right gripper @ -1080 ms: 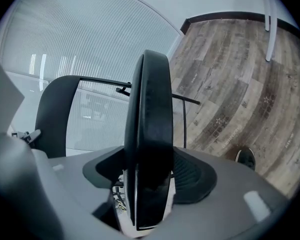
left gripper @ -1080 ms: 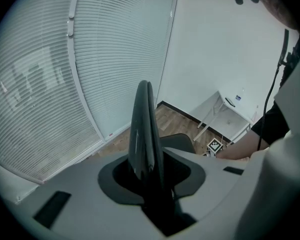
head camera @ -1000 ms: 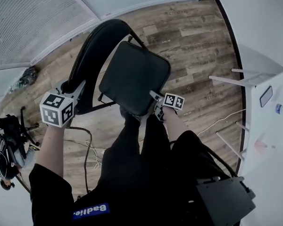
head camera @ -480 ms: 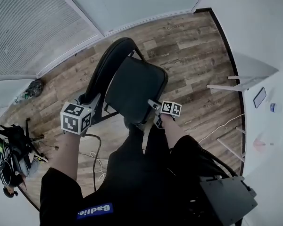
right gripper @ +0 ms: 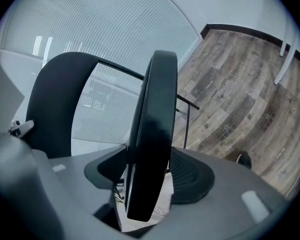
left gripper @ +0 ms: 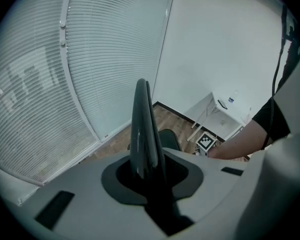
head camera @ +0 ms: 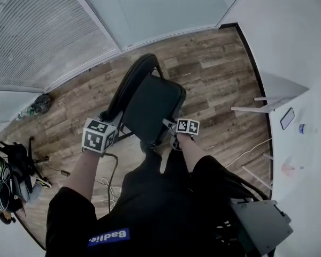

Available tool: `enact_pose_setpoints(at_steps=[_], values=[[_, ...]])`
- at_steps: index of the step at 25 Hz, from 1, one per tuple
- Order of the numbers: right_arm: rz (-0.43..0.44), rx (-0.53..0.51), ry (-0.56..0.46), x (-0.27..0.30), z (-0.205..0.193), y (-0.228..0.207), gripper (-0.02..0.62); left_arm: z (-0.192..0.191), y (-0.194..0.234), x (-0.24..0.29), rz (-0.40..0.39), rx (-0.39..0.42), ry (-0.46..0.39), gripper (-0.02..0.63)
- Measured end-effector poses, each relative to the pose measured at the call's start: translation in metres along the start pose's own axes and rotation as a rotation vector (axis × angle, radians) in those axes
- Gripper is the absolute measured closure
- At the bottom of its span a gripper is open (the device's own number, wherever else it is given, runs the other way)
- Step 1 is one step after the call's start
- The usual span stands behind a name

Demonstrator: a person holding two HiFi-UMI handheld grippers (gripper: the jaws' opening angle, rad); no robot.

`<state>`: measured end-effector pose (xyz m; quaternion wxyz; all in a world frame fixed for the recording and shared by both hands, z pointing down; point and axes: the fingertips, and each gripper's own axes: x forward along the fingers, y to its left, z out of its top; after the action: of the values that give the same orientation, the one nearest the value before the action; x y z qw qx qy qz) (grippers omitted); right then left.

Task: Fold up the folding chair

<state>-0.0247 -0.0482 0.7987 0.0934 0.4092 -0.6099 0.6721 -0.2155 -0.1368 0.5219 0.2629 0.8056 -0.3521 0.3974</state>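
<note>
Left claw (head camera: 111,119) I have pinched on the backrest (head camera: 132,82) rim, right claw (head camera: 170,126) clamped wider across the seat (head camera: 147,114) front edge; both forearms (head camera: 88,170) reach forward-down. The folding chair (head camera: 159,92) stands on wood floor (head camera: 214,63), seat tipped up

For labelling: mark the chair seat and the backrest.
chair seat (head camera: 151,107), head view, middle of the cushion.
backrest (head camera: 127,85), head view, middle of the curved panel.
</note>
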Motion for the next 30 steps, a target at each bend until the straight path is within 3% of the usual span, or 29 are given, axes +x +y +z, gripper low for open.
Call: enact_pose_setpoints(at_steps=[8,30], values=[[-0.005,-0.032,0.003,0.001,0.005,0.044,0.354,0.007,-0.018,-0.009,-0.047,-0.011,-0.025,0.531],[-0.044,-0.16,0.053,0.053,0.024,0.194,0.39,0.019,-0.028,-0.033,0.012,0.016,-0.027,0.515]])
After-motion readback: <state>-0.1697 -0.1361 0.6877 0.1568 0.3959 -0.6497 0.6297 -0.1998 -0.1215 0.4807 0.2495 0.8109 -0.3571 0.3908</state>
